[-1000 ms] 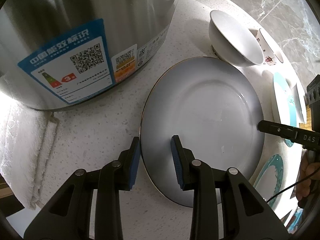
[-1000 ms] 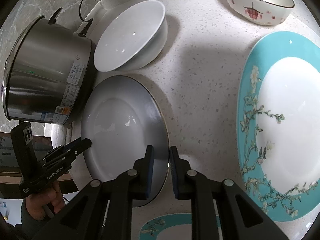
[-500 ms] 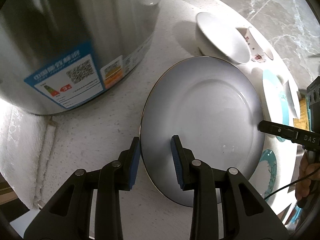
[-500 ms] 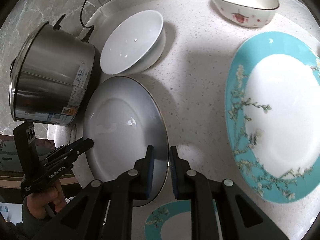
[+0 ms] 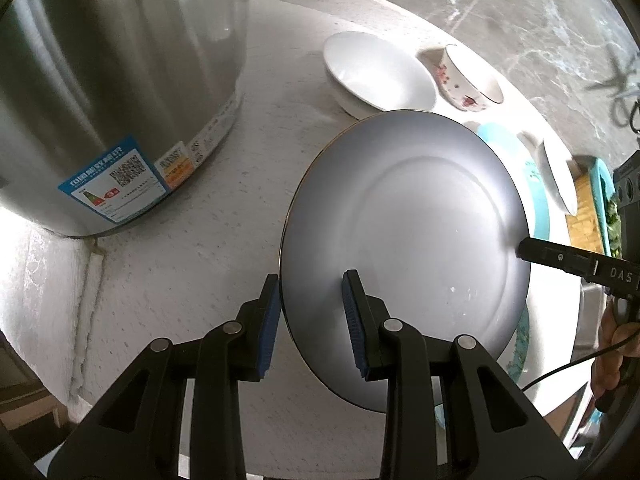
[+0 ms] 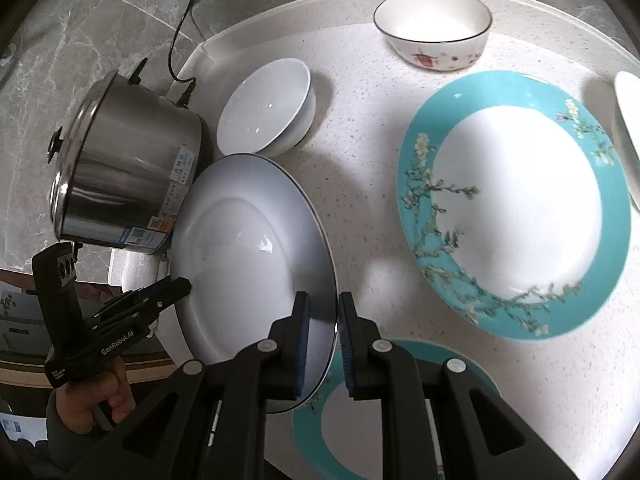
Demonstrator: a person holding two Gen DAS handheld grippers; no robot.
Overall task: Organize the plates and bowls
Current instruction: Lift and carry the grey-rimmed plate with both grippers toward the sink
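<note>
Steel pot [image 6: 128, 168]: landmark, far left on the counter [image 6: 360, 128]; cord runs off behind it.

Left gripper [image 5: 310, 312]: clenched on the near rim of the white plate [image 5: 404, 256], one pad under, one on top.

White plate: just right of the pot, raised off the counter and tilted, gripped at opposite rims.

Right gripper [image 6: 323, 340]: clamped on the plate's rim farthest from the pot.

White bowl [image 6: 266, 110]: right of the pot, behind the plate.

Flowered bowl [image 6: 434, 28]: farther right, at the back edge.

Large teal plate [image 6: 516, 204]: well right of the pot, the likely stacking spot; small teal plate [image 6: 396, 412] sits under the right gripper.

Handling: keep both grips level and moving together; lift above the white bowl's rim before crossing.

Clearance: tight beside the pot; open counter between the plate and the teal plate.
</note>
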